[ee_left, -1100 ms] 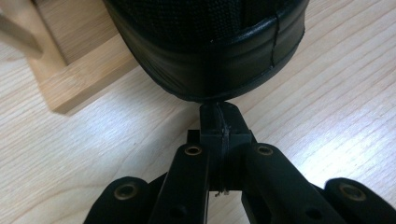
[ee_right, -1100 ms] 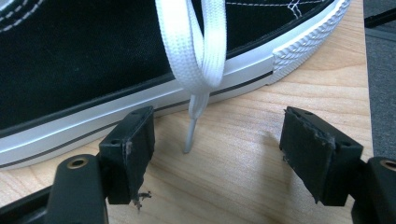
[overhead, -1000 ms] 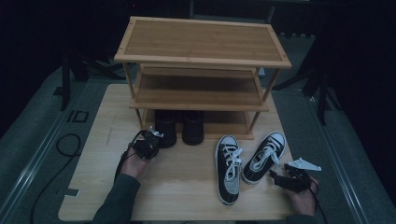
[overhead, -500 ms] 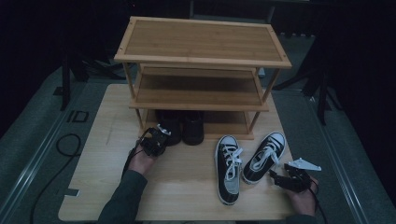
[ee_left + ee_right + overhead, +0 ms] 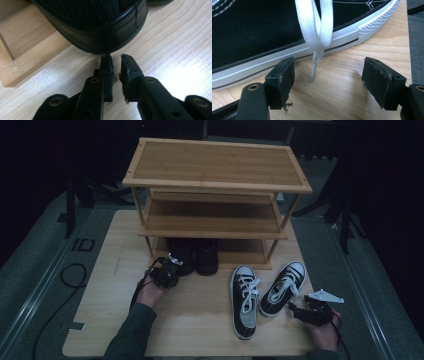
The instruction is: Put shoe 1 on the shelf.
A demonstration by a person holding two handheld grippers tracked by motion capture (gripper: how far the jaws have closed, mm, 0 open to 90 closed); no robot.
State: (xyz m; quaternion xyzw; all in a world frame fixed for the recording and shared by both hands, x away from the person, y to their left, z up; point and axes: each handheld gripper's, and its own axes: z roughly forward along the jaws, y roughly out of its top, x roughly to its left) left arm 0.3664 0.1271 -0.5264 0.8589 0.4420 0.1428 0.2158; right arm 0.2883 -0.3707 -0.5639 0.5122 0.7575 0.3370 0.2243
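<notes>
- Nearest to me, my right gripper (image 5: 299, 311) rests on the table (image 5: 200, 320) beside the heel of the right-hand sneaker (image 5: 282, 287). Its jaws stand wide apart and grip nothing. A white lace end (image 5: 315, 60) hangs just ahead of them in the right gripper view, so I judge it is parked ready for that shoe.
- Beside it, the second sneaker (image 5: 244, 300) lies toe toward me; the pair looks to be waiting its turn for the rack.
- Further out, my left gripper (image 5: 172, 261) sits at the heel of the left black shoe (image 5: 100, 25). Its jaws have just been opening: a narrow gap, nothing between them, tips right at the sole. I reckon it nudged that shoe in.
- Both black shoes stand on the bottom shelf of the bamboo shoe rack (image 5: 215, 170), heels out; the upper shelves are bare.
</notes>
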